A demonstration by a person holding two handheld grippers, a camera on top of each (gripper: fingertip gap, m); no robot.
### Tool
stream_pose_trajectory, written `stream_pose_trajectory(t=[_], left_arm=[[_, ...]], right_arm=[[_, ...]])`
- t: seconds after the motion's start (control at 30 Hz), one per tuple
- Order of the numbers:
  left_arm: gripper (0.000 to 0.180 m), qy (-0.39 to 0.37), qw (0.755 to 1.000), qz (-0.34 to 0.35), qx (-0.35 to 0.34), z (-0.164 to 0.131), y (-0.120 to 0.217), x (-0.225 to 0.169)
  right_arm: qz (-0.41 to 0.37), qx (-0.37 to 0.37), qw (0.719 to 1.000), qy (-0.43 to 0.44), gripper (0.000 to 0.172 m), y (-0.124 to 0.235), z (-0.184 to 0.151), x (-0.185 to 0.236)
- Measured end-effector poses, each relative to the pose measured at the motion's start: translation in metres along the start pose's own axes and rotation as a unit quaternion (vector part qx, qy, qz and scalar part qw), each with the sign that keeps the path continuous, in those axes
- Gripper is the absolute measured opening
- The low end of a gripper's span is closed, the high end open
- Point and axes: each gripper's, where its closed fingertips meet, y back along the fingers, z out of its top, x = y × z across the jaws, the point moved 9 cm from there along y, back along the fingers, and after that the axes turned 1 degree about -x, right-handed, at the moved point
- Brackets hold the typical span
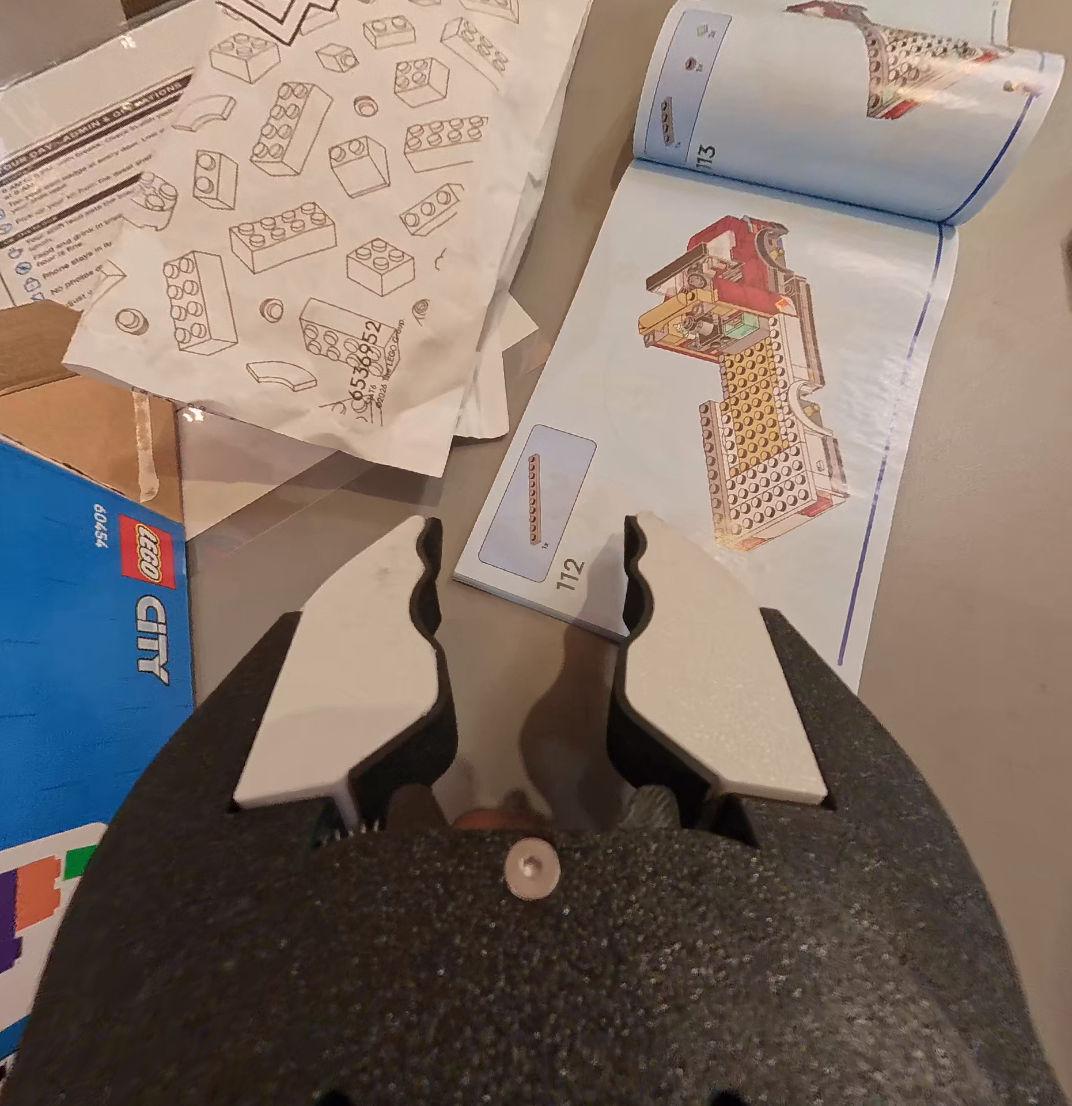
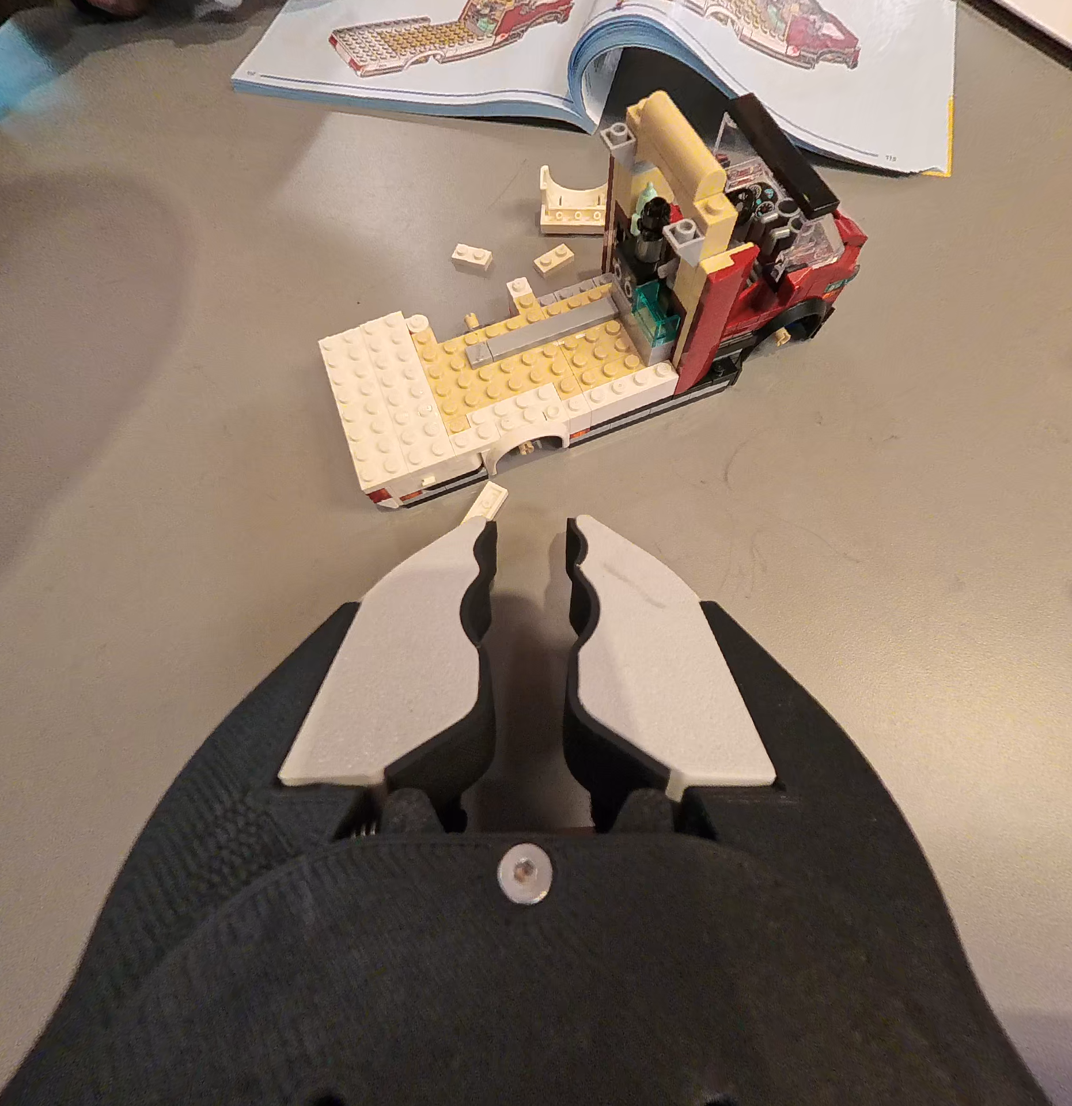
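Hovering over the grey worktop (image 2: 162, 538), I hold my right gripper (image 2: 530, 526) with its fingers a little apart and nothing between them, only bare surface showing in the gap. Just at the tip of its left finger, toward eleven o'clock, lies a small cream plate piece (image 2: 488, 500), loose and partly hidden by that fingertip; I cannot tell whether the finger touches it. Beyond it at twelve o'clock sits the half-built brick truck (image 2: 551, 359), white and tan studded bed nearest me, red cab at the far end toward one o'clock. Loose bits lie at eleven o'clock of the truck: a white arch piece (image 2: 572, 206) and two small plates (image 2: 472, 257). An open instruction booklet (image 2: 401, 78) lies past them all. My left gripper (image 1: 530, 526) is spread wide and empty, above the near corner of the same booklet (image 1: 641, 419), its right finger over the page. At ten o'clock from it are a crumpled paper bag printed with brick outlines (image 1: 294, 239), a clear sleeve, and a blue box (image 1: 72, 658) at nine o'clock. To work cleanly near that cream plate, I judge I should centre the gap on it and come down squarely.
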Motion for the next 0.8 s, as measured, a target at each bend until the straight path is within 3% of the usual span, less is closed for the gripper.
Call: stream_pose_trajectory(t=[0.37, 0.57, 0.8], left_arm=[[0.059, 0.007, 0.999, -0.016, 0.032, -0.001, -0.006, 0.0], [0.054, 0.014, 0.999, -0.036, 0.037, -0.001, -0.007, 0.0], [0.056, 0.006, 0.997, -0.06, 0.041, -0.003, -0.004, -0.006]], right_arm=[[0.008, 0.006, 1.0, 0.003, 0.022, -0.002, 0.0, 0.001], [0.011, -0.027, 0.999, 0.022, 0.023, 0.002, 0.004, 0.003], [0.006, -0.056, 0.989, 0.136, 0.027, 0.004, 0.04, 0.033]])
